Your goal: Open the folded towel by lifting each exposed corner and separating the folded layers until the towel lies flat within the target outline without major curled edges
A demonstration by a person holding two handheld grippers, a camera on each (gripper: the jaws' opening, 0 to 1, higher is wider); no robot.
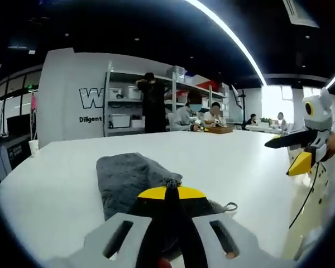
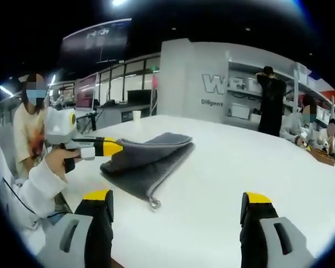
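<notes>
Your left gripper (image 1: 170, 187) is pinching the folded towel (image 1: 128, 176).
Your right gripper (image 2: 178, 204) is hovering wide apart, holding nothing, over the white table (image 2: 223, 167).

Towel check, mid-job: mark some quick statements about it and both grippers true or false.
1. The towel is still folded on the white table. True.
2. The left gripper is shut at the towel's edge. True.
3. The right gripper is clamped on the towel. False: it is open, clear of the towel.
4. The towel is red. False: grey.
5. A hanging loop shows at one corner. True.
</notes>
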